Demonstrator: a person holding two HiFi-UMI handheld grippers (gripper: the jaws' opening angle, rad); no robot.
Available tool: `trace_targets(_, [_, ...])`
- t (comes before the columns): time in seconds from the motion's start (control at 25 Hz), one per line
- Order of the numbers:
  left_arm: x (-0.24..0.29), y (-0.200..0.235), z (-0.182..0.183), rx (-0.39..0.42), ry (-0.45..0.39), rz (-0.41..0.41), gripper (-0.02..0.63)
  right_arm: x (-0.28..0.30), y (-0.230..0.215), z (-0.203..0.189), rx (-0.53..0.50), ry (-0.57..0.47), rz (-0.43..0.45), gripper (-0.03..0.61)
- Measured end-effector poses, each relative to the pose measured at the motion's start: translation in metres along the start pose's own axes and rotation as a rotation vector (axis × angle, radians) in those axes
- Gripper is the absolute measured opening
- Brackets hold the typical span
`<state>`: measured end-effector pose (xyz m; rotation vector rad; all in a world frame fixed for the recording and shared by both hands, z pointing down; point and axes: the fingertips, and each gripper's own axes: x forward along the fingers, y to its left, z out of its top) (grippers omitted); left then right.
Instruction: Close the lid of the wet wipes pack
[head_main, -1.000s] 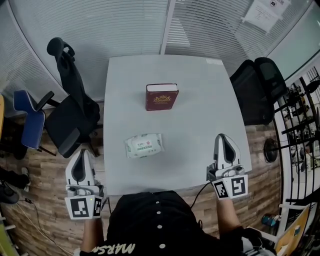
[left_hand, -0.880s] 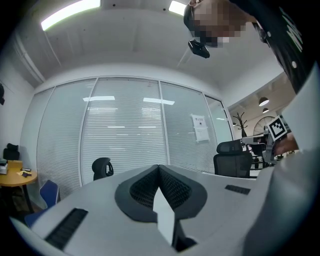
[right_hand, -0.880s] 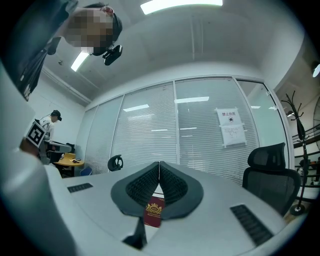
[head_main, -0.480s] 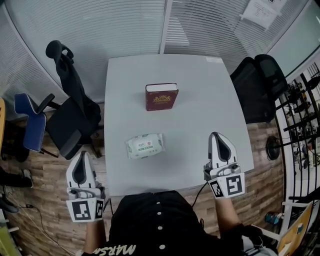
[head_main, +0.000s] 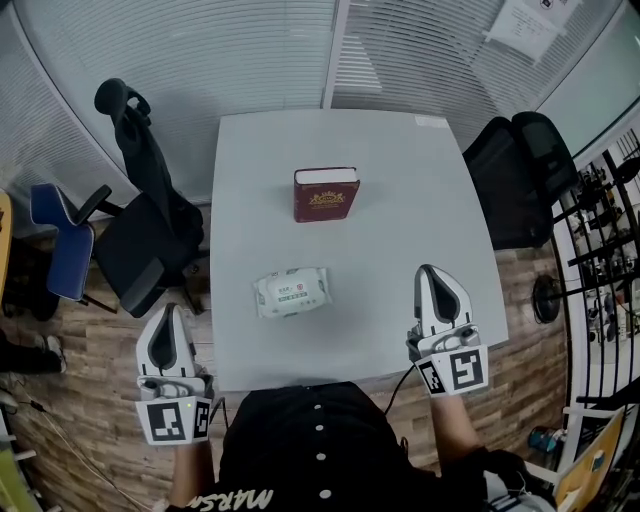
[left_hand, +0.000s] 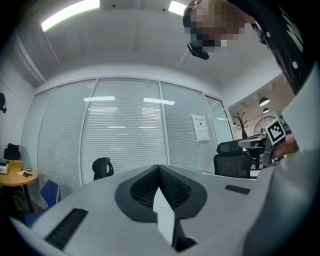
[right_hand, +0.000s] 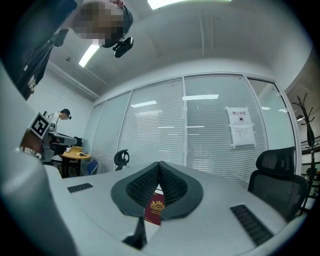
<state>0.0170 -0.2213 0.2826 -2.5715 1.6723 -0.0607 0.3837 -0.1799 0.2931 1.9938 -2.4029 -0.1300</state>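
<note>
Wipes pack (head_main: 291, 292): one, flat on table (head_main: 400, 150), 7 o'clock of centre. Pale label, small red mark, print unreadable. Book (head_main: 326, 193): one, dark red, gold crest, 1 o'clock of pack. Left gripper (head_main: 168, 310): 8 o'clock of pack, off table edge, jaws together, empty. Right gripper (head_main: 433, 272): 3 o'clock, jaws together, empty.

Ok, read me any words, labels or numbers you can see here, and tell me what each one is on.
"MARS", upside down, with further letters cut off at the picture's edge: on the person's black shirt.
Printed label on the wet wipes pack: too small to read.
Gold emblem on the red book: lettering too small to read.
Print on the paper notice on the glass wall: too blurred to read.
</note>
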Motion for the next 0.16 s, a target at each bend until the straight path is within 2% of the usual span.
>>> trace_targets(0.16, [-0.0021, -0.0001, -0.0015, -0.001, 0.001, 0.002, 0.009, 0.0012, 0.0012, -0.0026, -0.005, 0.004, 0.003, 0.028])
